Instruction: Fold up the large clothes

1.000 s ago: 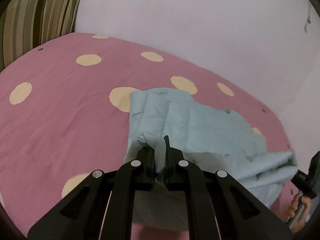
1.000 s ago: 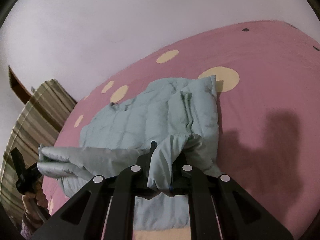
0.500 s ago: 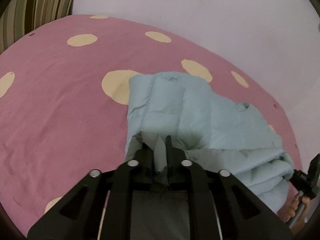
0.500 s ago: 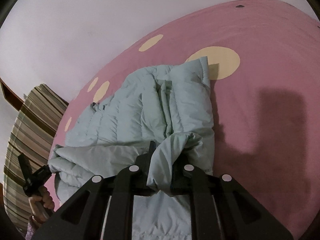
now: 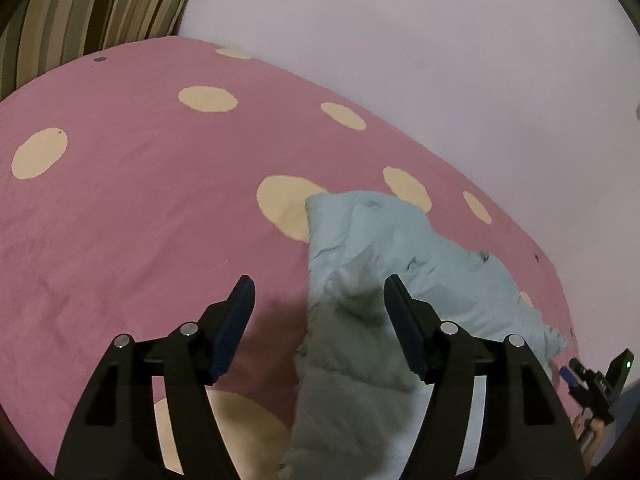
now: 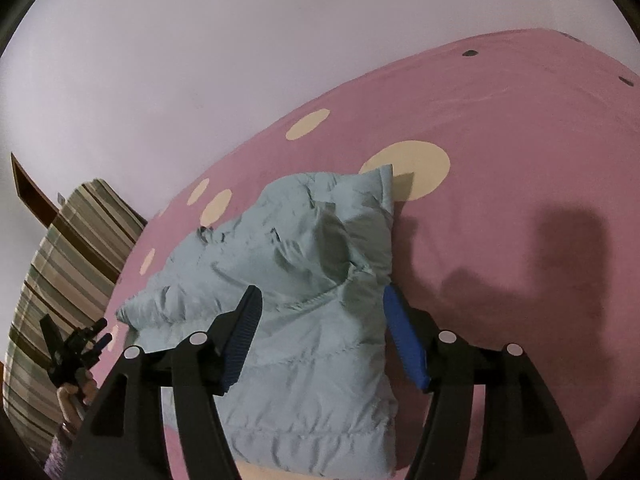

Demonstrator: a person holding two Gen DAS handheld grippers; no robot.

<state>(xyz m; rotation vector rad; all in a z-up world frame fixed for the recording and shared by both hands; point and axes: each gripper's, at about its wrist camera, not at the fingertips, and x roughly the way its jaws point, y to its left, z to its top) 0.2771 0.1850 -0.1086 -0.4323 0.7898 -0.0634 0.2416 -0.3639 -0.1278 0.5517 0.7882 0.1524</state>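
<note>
On the pink spotted bedspread [image 6: 500, 128] the pale blue padded jacket [image 6: 304, 280] lies doubled over itself, near the striped pillow [image 6: 68, 248] at the far left. It looks puffy, so I judge the fold could spring open or slump sideways if nothing presses it flat. Both tongs gape wide and hold nothing: the right gripper [image 6: 320, 312] hovers low above the jacket's near edge, and the left gripper [image 5: 318, 304] above its left edge.

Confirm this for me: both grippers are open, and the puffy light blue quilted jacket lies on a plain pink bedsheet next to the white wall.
One detail is wrong: the pink bedsheet is not plain; it has cream polka dots, clear in both wrist views. The rest holds: the left gripper and right gripper are open, and the puffy light blue quilted jacket lies there, next to the white wall.
</note>
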